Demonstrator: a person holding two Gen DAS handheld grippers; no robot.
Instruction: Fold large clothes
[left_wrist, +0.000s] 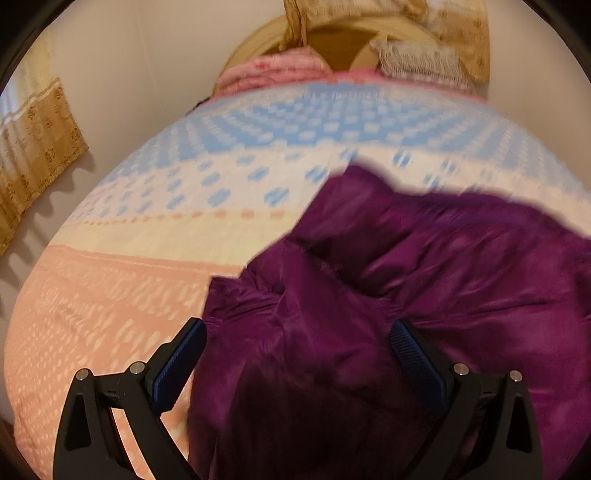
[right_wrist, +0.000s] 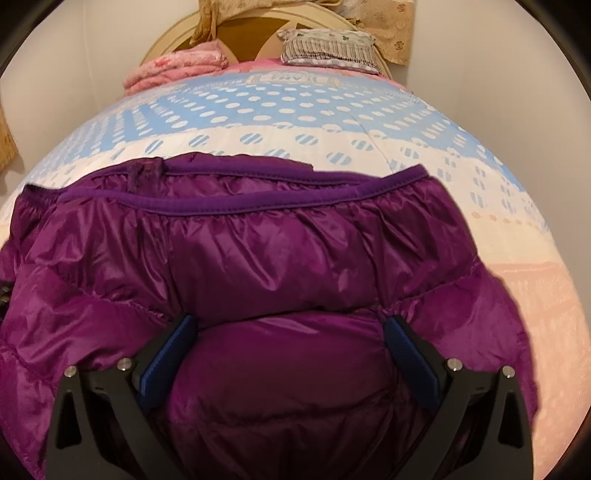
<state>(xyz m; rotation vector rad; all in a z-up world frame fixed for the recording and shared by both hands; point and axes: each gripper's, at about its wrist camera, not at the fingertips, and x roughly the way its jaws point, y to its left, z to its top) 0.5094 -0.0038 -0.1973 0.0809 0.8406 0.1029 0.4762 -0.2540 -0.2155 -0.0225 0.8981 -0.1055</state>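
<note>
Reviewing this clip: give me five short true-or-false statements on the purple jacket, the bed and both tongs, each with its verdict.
1. The purple jacket lies on the bedspread. True.
2. The left tongs are shut on a sleeve. False: their jaws stand wide open over the jacket fabric.
3. The right tongs are open, with a puffed part of the jacket bulging between them. True.
4. The bedspread is plain white. False: it has blue dotted, cream and peach bands.
5. A folded pink blanket lies near the headboard. True.
</note>
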